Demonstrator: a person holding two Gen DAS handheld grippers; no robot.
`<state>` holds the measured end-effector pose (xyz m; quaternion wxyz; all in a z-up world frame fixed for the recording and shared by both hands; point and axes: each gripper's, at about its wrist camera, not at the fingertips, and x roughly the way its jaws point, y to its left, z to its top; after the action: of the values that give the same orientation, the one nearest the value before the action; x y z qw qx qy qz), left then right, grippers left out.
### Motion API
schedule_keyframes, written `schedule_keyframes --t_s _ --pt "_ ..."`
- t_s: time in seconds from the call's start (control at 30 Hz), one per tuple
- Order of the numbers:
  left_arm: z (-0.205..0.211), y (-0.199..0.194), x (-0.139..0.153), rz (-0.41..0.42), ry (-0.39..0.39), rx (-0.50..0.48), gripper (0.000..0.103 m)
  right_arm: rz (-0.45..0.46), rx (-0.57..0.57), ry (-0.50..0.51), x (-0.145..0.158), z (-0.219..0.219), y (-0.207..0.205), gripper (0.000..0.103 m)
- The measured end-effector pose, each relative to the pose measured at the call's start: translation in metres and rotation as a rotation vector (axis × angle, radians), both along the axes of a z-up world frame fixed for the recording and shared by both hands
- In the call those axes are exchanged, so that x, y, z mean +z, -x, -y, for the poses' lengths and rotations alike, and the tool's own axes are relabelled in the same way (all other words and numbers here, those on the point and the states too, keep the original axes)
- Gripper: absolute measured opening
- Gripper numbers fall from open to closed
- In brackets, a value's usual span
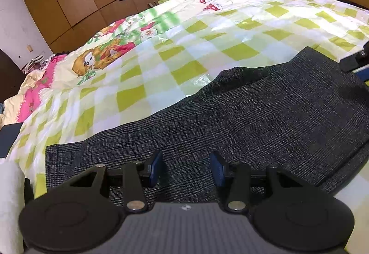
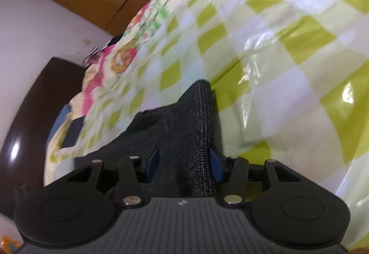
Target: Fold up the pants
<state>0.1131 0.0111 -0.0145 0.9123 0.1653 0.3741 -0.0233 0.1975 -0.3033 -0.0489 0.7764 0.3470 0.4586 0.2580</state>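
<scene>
While jaws gape, pants cover bedspread.

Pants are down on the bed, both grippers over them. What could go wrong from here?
1. The cover looks glossy and crinkly; the pants may slide on it when pulled.
2. Both the left gripper and right gripper have open jaws with cloth lying between the pads; closing deep could pinch the cover too.
3. The raised fold by the right gripper may collapse crooked and spoil the fold line.
</scene>
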Motion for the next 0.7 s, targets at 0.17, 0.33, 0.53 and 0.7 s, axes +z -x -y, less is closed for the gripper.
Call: schedule_keyframes --t_s 0.17,0.33,0.53,0.7 --pt "0.013 -0.005 -0.005 -0.002 -0.030 -0.005 0.059 -0.072 0.034 -0.169 -0.026 -0.009 -0.017 0.049" --pt "0.025 -0.016 -0.007 -0.015 -0.085 0.001 0.059 -0.070 -0.001 -0.168 -0.024 -0.015 -0.025 0.015" --pt "0.075 -0.016 -0.014 -0.017 -0.137 -0.096 0.057 -0.033 -0.140 -0.202 -0.015 0.049 -0.012 0.002" --pt "0.114 -0.018 -0.020 0.012 -0.151 -0.155 0.056 -0.021 -0.168 -0.240 -0.011 0.083 -0.008 0.007"
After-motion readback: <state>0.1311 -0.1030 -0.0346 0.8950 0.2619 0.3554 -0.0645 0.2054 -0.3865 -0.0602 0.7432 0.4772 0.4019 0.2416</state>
